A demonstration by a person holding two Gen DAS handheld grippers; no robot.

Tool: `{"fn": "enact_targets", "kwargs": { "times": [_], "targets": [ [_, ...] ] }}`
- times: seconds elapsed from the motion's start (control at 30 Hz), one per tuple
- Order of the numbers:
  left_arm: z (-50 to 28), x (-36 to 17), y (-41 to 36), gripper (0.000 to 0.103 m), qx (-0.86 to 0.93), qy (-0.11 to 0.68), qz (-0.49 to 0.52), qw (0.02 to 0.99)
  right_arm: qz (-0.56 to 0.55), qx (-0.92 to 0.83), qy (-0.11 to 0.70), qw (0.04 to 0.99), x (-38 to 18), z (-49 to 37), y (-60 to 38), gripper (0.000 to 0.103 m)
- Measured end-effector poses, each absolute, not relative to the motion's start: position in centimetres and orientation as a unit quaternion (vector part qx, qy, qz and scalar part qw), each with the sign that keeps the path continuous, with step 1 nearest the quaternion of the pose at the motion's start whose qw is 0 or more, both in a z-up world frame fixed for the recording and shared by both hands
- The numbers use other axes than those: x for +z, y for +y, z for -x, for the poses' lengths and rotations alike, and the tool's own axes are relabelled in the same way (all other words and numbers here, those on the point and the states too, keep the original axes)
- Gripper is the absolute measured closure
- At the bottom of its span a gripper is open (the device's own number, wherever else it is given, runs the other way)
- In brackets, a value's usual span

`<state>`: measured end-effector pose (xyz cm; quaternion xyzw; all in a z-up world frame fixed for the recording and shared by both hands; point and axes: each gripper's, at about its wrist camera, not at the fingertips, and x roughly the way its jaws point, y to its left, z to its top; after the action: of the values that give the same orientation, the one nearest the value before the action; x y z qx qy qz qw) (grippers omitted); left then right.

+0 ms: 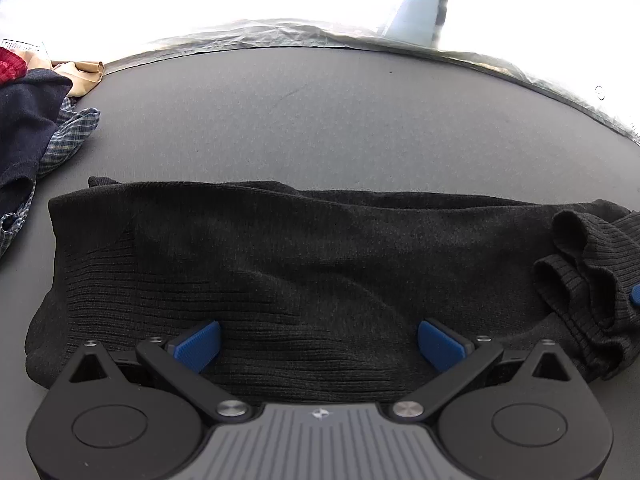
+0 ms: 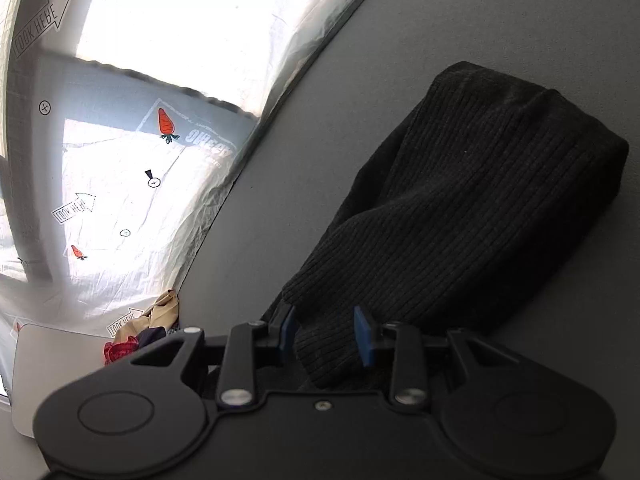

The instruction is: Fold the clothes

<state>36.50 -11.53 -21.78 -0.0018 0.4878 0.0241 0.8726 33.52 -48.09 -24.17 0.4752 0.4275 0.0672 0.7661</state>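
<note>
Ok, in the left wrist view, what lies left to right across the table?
Pile of clothes at the left edge → black ribbed sweater across the middle → its bunched cuff at the right.

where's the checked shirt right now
In the left wrist view the checked shirt lies at the far left edge of the grey table, tucked under a navy garment, apart from the black sweater.
</note>
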Motion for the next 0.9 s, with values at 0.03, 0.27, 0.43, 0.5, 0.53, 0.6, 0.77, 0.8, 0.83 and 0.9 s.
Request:
{"fn": "enact_targets", "kwargs": {
  "times": [0.03,0.27,0.43,0.5,0.53,0.6,0.77,0.8,0.83,0.9],
  "targets": [
    [-36.5,-21.8,-11.6,0.000,0.024,0.487,0.002,0.873,-0.477,0.063,0.437,0.760,-24.8,-33.3,-48.0,0.070],
    [-36.1,-21.8,-11.6,0.000,0.026,0.478,0.002,0.878,-0.462,0.090,0.449,0.759,-24.7,-32.9,-46.6,0.069],
    [-36.0,-21.7,-11.6,0.000,0.026,0.481,0.003,0.877,-0.498,0.082,0.434,0.747,-24.5,-32.0,-48.1,0.064],
    [-35.9,-21.7,-11.6,0.000,0.024,0.481,0.004,0.877,-0.505,0.076,0.427,0.746,-24.5,-31.9,-48.7,0.056],
    [-36.0,-21.7,-11.4,0.000,0.022,0.481,0.004,0.877,-0.508,0.078,0.422,0.747,-24.3,-31.9,-49.0,0.052],
    [-35.8,-21.5,-11.2,0.000,0.017,0.481,0.008,0.876,-0.511,0.082,0.410,0.751,-23.8,-31.6,-49.5,0.036],
    [-34.4,-20.4,-9.1,0.000,0.010,0.479,0.070,0.875,-0.519,0.076,0.388,0.758,-23.2,-31.3,-50.3,0.003],
    [-34.0,-20.1,-8.4,0.000,0.016,0.475,0.085,0.876,-0.522,0.071,0.385,0.758,-23.3,-31.1,-50.4,0.003],
    [-33.5,-19.8,-7.7,0.000,0.022,0.470,0.100,0.877,-0.526,0.067,0.381,0.758,-23.4,-31.0,-50.5,0.002],
    [-32.1,-19.2,-6.1,0.000,0.045,0.457,0.121,0.880,-0.535,0.057,0.374,0.756,-23.8,-30.5,-50.8,0.001]
  ]
}}
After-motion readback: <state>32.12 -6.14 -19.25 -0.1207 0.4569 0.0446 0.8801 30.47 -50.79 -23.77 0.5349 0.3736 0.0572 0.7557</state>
